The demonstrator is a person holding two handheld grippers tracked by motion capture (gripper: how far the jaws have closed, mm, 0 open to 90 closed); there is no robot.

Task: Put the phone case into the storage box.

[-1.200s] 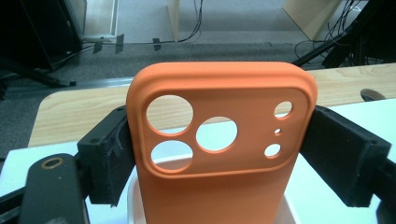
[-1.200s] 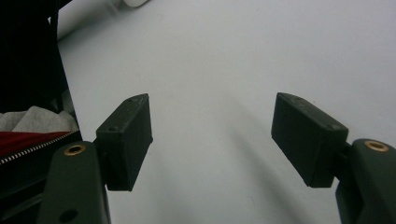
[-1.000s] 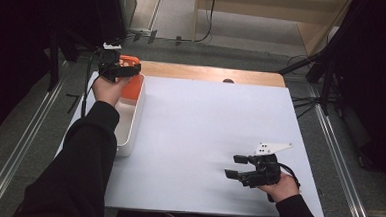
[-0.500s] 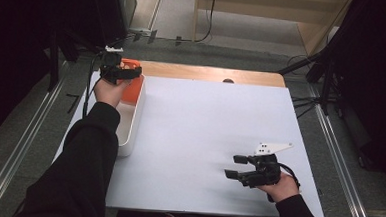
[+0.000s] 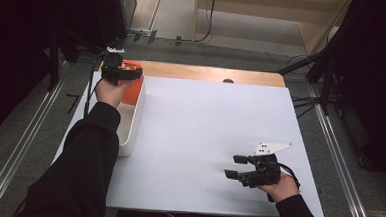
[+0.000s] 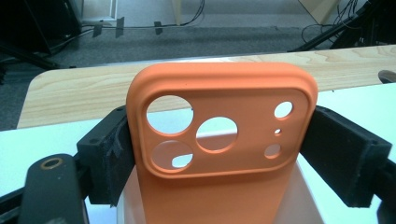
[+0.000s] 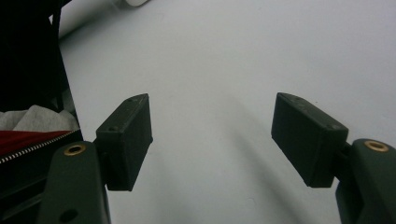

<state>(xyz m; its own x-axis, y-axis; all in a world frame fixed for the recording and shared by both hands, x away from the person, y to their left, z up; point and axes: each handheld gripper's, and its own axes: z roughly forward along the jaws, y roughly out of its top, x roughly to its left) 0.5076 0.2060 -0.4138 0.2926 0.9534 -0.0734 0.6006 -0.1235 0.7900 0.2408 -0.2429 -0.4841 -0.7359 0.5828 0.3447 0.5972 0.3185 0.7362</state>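
Left gripper [image 5: 125,75]: held at the far left of the table, above the far end of the bin; its jaws are clamped on the two sides of the phone case.
Phone case [image 6: 219,135]: orange, gripped upright with its camera cut-outs uppermost; its lower part is seen over the bin.
Bin [image 5: 130,130]: white, long and narrow, set along the left edge of the table.
Table [image 5: 205,119]: covered by a white sheet, with a wooden strip shown at the far edge.
Right gripper [image 5: 237,167]: kept low at the near right, well apart from the case; its jaws are spread wide with nothing between them.
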